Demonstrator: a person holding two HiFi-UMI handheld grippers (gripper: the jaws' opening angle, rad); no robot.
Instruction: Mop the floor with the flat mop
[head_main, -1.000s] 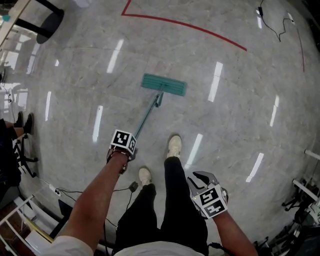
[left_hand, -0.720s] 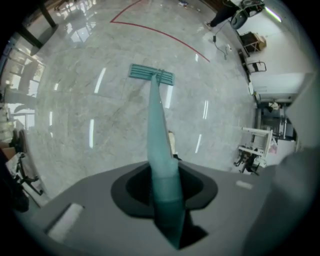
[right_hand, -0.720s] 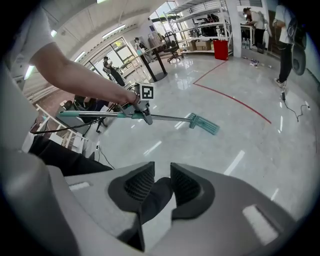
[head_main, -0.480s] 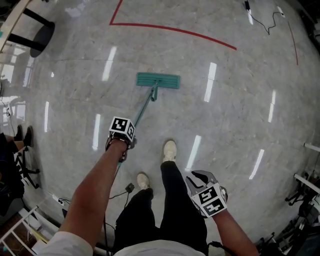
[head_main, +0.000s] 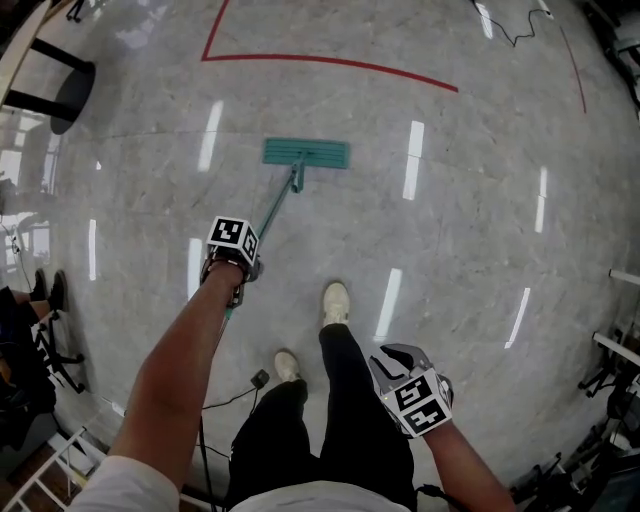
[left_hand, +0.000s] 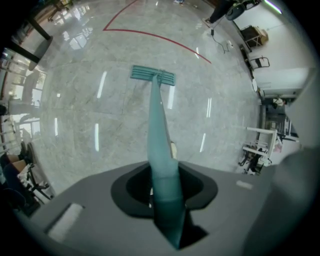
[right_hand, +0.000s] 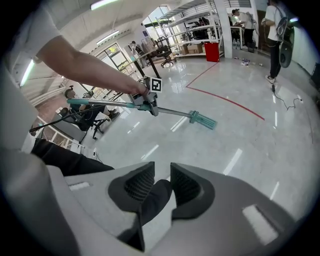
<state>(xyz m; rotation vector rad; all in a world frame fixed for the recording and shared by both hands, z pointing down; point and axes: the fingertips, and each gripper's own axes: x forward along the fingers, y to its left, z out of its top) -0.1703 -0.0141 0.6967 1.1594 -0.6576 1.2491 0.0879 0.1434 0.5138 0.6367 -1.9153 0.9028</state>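
Note:
The flat mop's teal head lies flat on the glossy grey floor ahead of me, just short of the red tape line. Its teal handle slants back to my left gripper, which is shut on it with the arm stretched forward. In the left gripper view the handle runs out between the jaws to the mop head. My right gripper hangs by my right leg. Its jaws stand a narrow gap apart with nothing between them. The right gripper view also catches the mop head.
My two white shoes stand behind the mop. A black cable with a plug lies by my left foot and another cable at the far right. A round black stool base, office chairs and metal stands edge the floor.
The mop head has slid forward and a little left, toward the red line. My left arm has stretched out with it and my feet have stepped forward. The right gripper stays at my side.

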